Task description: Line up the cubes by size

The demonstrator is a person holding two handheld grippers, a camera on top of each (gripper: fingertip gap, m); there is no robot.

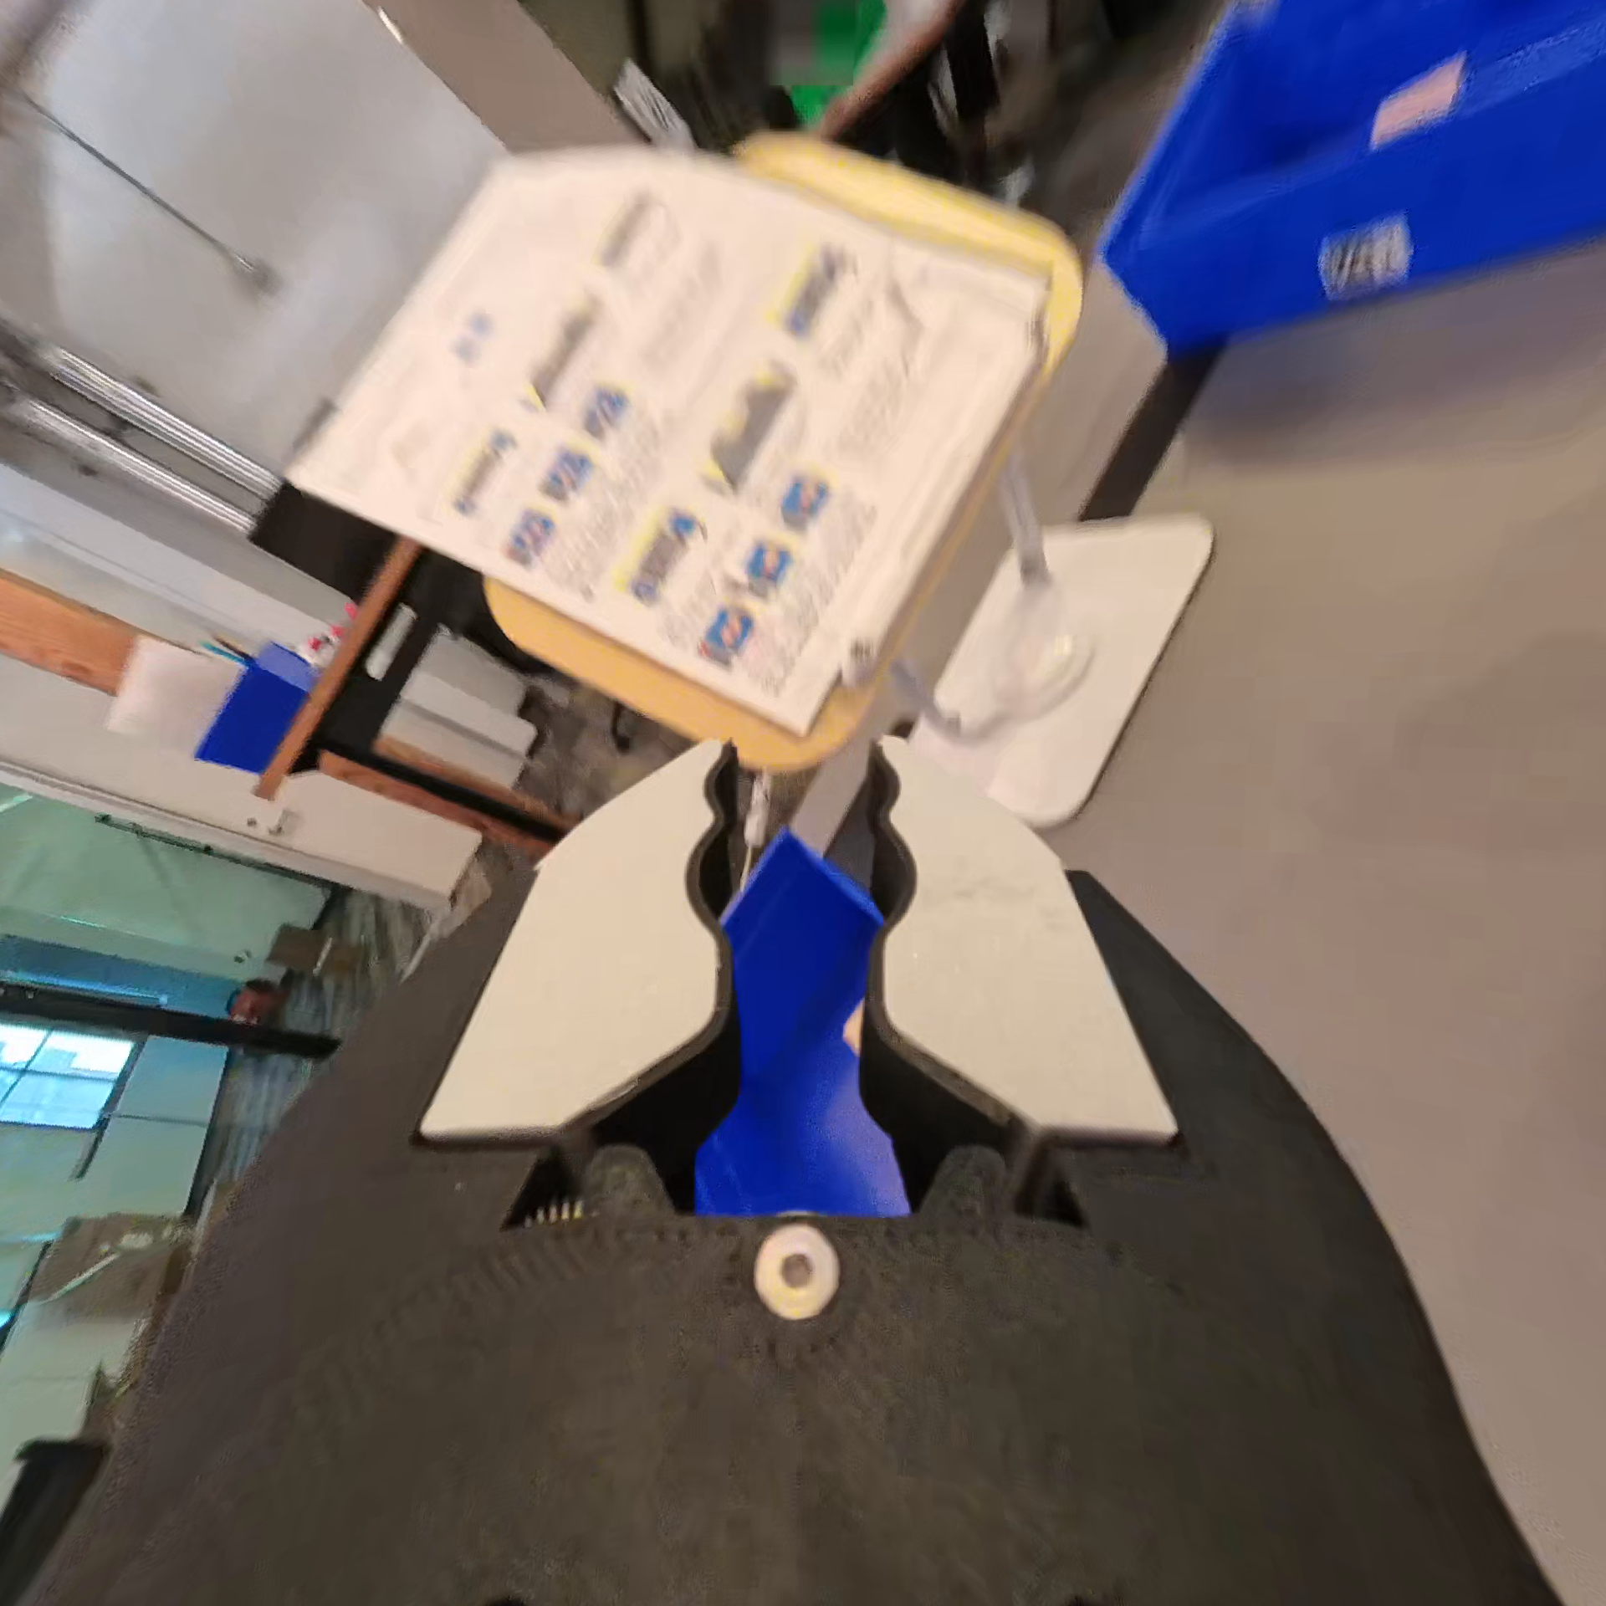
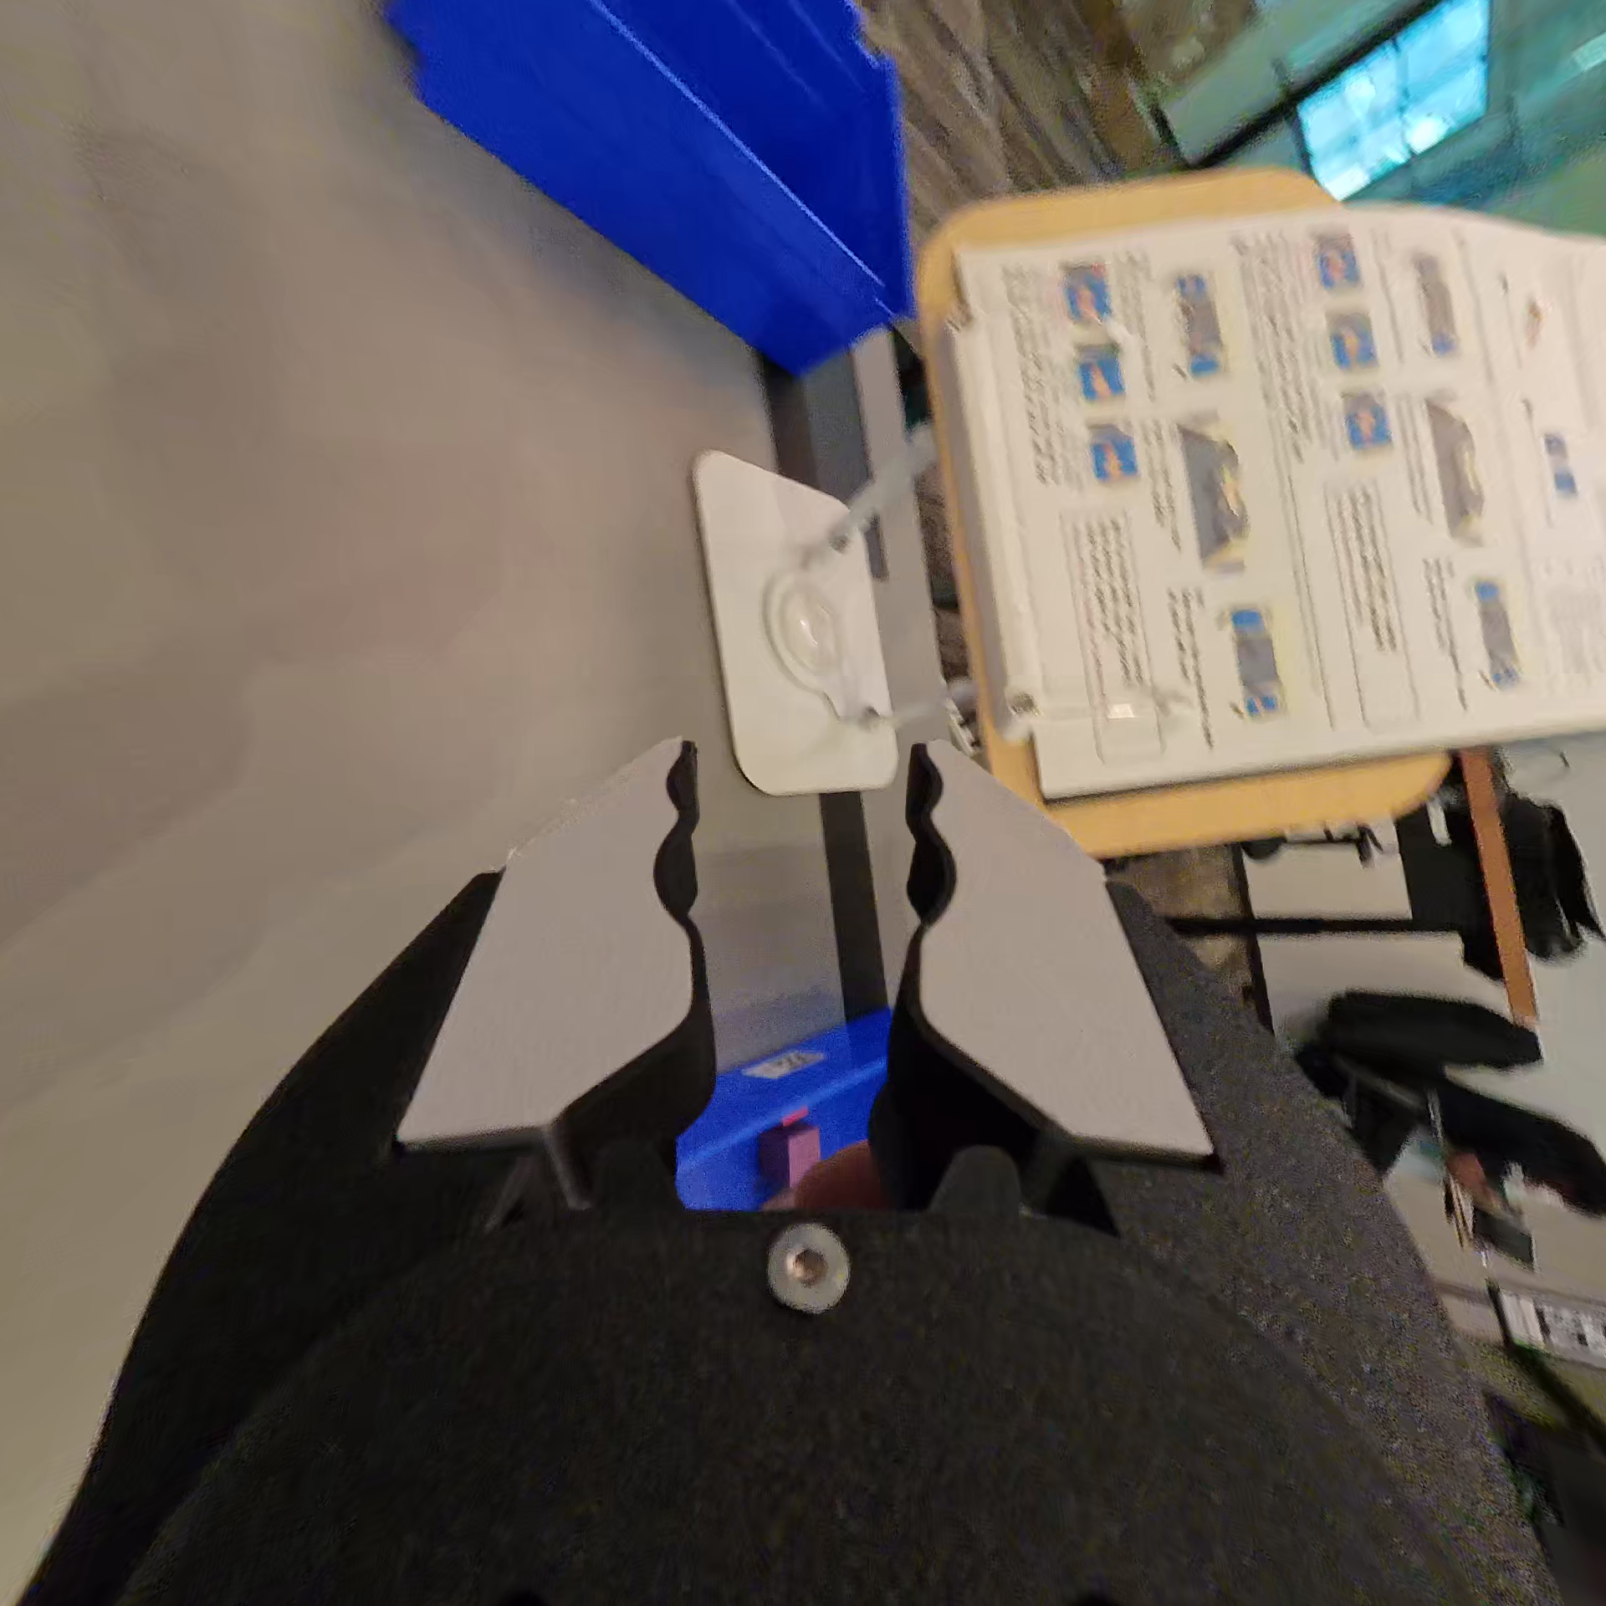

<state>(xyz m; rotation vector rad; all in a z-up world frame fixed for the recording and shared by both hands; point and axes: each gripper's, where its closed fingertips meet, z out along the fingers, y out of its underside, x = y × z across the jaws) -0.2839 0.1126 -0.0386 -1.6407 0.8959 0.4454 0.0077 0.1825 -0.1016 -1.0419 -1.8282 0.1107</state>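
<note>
Holding blue cube (image 1: 795, 982) deep in your left gripper (image 1: 804, 782), both fingers pressed on it. Right gripper (image 2: 801, 782) parted, empty (blue bin (image 2: 782, 1104) with purple piece lies below, behind tips). Left nearer placement; grey table (image 1: 1390, 782) lies ahead-right.

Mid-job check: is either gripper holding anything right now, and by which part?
The left gripper shows a blue object between its fingers, back from the tips; whether they grip it cannot be told. The right gripper is open with nothing between its tips.

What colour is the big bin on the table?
Blue bin; the right wrist view shows it best.
</note>
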